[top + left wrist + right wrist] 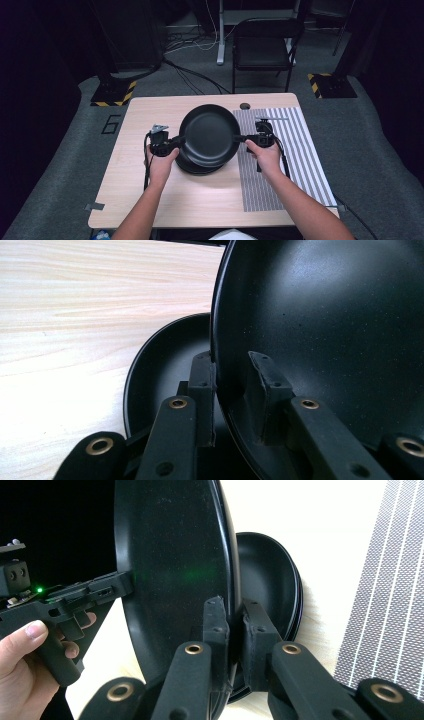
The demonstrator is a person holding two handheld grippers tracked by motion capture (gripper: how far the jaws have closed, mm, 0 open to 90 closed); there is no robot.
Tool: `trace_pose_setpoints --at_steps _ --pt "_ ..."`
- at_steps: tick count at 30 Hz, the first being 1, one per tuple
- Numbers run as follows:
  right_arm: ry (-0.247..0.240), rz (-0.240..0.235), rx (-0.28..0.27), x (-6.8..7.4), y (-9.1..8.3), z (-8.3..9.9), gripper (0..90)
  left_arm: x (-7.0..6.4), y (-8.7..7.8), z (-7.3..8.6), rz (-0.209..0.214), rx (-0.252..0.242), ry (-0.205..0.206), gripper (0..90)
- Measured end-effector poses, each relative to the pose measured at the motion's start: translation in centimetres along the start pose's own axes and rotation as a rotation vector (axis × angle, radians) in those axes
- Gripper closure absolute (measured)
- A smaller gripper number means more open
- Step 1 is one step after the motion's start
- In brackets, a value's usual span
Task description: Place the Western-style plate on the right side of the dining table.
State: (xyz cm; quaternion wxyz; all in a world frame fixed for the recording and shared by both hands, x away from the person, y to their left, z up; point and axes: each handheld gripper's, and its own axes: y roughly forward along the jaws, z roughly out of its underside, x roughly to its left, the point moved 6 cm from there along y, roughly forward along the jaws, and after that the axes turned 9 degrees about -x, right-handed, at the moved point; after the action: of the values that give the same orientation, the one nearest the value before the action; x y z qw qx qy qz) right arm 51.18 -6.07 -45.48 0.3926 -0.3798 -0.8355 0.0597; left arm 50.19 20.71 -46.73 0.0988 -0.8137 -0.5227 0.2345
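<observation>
1. While I hold it from both sides, the top black plate (pixel 210 134) hangs above the middle of the table, lifted off the stack of black plates (pixel 197 167) that lies just under it toward 7 o'clock.
2. From my left gripper view, the top black plate (pixel 325 330) stands tilted, its rim running between my jaws, with the stack of black plates (pixel 160 365) flat on the wood behind it.
3. My left gripper (pixel 172 143) pinches the plate's rim at 9 o'clock, jaws drawn narrow with the rim clamped between the pads.
4. My right gripper (pixel 248 139) pinches the rim at 3 o'clock, jaws equally narrow; in the right gripper view the rim of the top black plate (pixel 175 570) sits squeezed between the two pads, and the left gripper (pixel 107 587) grips the far edge.
5. Beneath it all is the light wooden table (pixel 150 195), and a grey striped mat (pixel 290 150) covers its right part, from 1 to 5 o'clock of the plate.
6. Beyond the table at 12 o'clock stands a black folding chair (pixel 262 47) on grey carpet (pixel 380 150), with cables (pixel 192 75) trailing over the floor at 11 o'clock and yellow-black striped stand bases (pixel 114 94) at 10 and 2 o'clock.
</observation>
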Motion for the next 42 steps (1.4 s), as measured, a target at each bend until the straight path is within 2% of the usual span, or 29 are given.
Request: trace_pose_setpoints --at_steps 15,26,38,42 --pt "-0.008 -0.012 -0.014 0.8 -1.0 -0.5 82.5 -0.5 -0.5 -1.2 0.002 -0.015 0.021 73.9" --pt "-0.027 -0.013 -0.023 1.2 -1.4 -0.4 82.2 -0.7 -0.5 -1.4 0.008 -0.018 0.021 74.0" --pt "-0.007 -0.008 -0.042 0.6 -2.7 -0.7 82.2 -2.1 -0.1 -2.1 0.040 -0.018 0.034 74.7" --pt "0.005 -0.002 -0.047 0.2 -3.7 -0.8 82.2 -3.0 0.4 -2.4 0.052 -0.024 0.044 74.6"
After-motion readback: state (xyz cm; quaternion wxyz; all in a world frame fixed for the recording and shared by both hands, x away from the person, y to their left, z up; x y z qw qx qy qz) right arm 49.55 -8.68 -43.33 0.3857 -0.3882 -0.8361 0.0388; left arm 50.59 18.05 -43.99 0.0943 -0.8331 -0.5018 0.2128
